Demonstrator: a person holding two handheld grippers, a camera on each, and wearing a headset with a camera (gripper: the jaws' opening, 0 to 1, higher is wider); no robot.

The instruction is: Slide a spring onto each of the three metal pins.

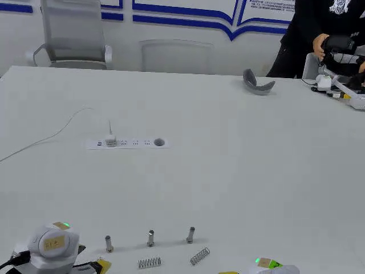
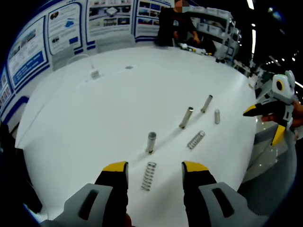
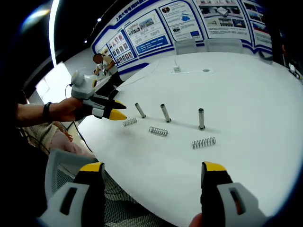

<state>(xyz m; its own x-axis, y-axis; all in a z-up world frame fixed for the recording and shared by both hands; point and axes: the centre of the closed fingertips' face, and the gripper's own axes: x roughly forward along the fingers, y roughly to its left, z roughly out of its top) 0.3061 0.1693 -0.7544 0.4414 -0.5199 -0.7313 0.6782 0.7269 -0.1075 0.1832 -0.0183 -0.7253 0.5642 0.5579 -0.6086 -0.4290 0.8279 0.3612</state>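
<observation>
The left gripper (image 2: 155,166) is holding its jaws wide apart over the white table (image 2: 85,123). The nearest spring (image 2: 148,176) is lying flat in the gap between the two yellow tips, a little closer to the left one, and neither is gripping it. Just beyond that spring the first pin (image 2: 151,142) is standing upright. Farther along, the second spring (image 2: 196,139) is lying near the middle pin (image 2: 186,117).

The right gripper (image 3: 153,166) is also keeping its jaws spread wide, with nothing between them. The third spring (image 3: 204,142) is lying ahead of the tips, toward the right jaw's side, and the third pin (image 3: 201,118) is standing just behind it.

Farther across the table a power strip (image 1: 128,142) is lying flat. At the far edge a person (image 1: 311,34) in dark clothes is handling some equipment.
</observation>
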